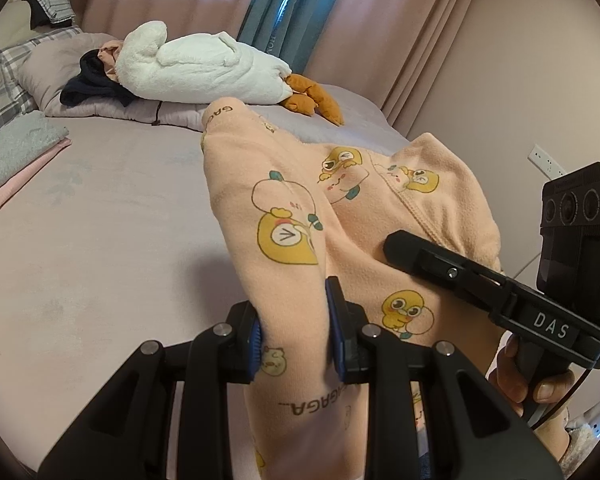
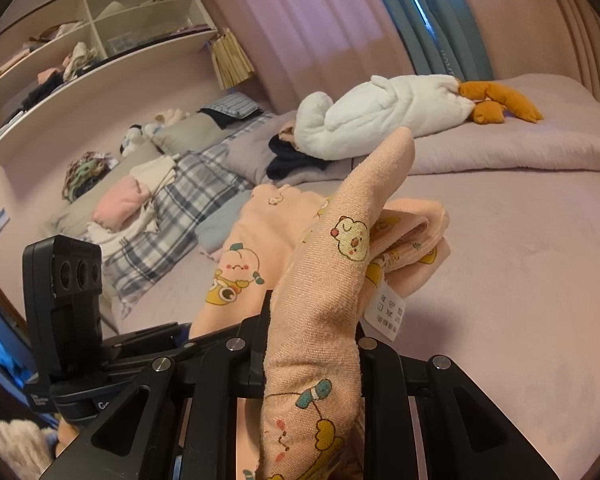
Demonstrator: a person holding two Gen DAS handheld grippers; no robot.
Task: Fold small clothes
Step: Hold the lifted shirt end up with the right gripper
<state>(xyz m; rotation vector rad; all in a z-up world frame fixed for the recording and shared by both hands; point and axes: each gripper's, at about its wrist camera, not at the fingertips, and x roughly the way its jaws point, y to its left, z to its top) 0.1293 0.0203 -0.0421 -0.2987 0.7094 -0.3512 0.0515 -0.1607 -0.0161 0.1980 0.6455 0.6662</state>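
A small peach garment (image 1: 300, 216) printed with yellow ducks is held up over the pink bed (image 1: 100, 248). My left gripper (image 1: 296, 336) is shut on a fold of it between its blue pads (image 1: 334, 316). My right gripper (image 2: 312, 360) is shut on another part of the same garment (image 2: 320, 300), whose cloth stands up between the fingers and hides the pads. A white care label (image 2: 384, 312) hangs from the garment. The right gripper's body (image 1: 500, 292) shows in the left wrist view, close beside the cloth.
A white plush goose (image 1: 204, 68) with orange feet lies at the back of the bed. Folded grey and pink cloths (image 1: 16, 156) sit at the left. Plaid pillows (image 2: 172, 216), piled clothes and a wall shelf (image 2: 80, 40) are at the bed's head. Curtains (image 1: 300, 12) hang behind.
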